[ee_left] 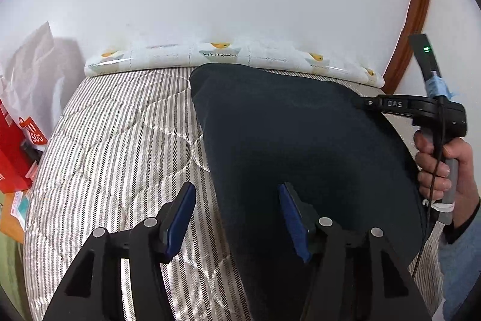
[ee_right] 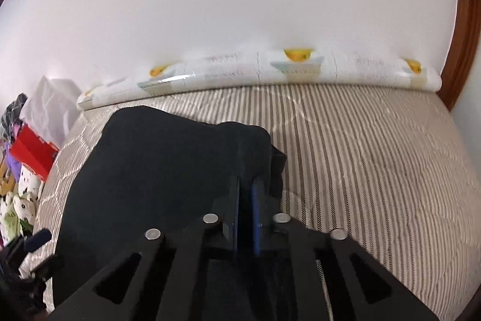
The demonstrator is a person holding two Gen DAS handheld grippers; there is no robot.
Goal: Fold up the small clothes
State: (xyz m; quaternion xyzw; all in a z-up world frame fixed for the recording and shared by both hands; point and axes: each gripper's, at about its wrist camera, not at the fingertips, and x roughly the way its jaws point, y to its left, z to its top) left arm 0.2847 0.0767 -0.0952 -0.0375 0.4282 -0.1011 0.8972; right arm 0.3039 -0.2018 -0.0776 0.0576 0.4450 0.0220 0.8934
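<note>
A dark navy garment (ee_left: pixel 300 140) lies spread on the striped quilted mattress (ee_left: pixel 120 140). My left gripper (ee_left: pixel 237 191) is open above the garment's left edge, one finger over the mattress, the other over the cloth. My right gripper (ee_right: pixel 246 188) is shut on the garment's right edge (ee_right: pixel 258 146), which is bunched up there; the rest of the garment (ee_right: pixel 150 170) spreads to the left. In the left wrist view the right gripper's body (ee_left: pixel 421 107) and the hand holding it show at the garment's far right corner.
A long white pack with yellow prints (ee_left: pixel 228 53) lies along the white wall at the mattress's far edge. Red boxes (ee_left: pixel 15 152) and a clothes pile (ee_right: pixel 15 200) sit left of the bed. A brown wooden frame (ee_left: pixel 418 20) stands at right.
</note>
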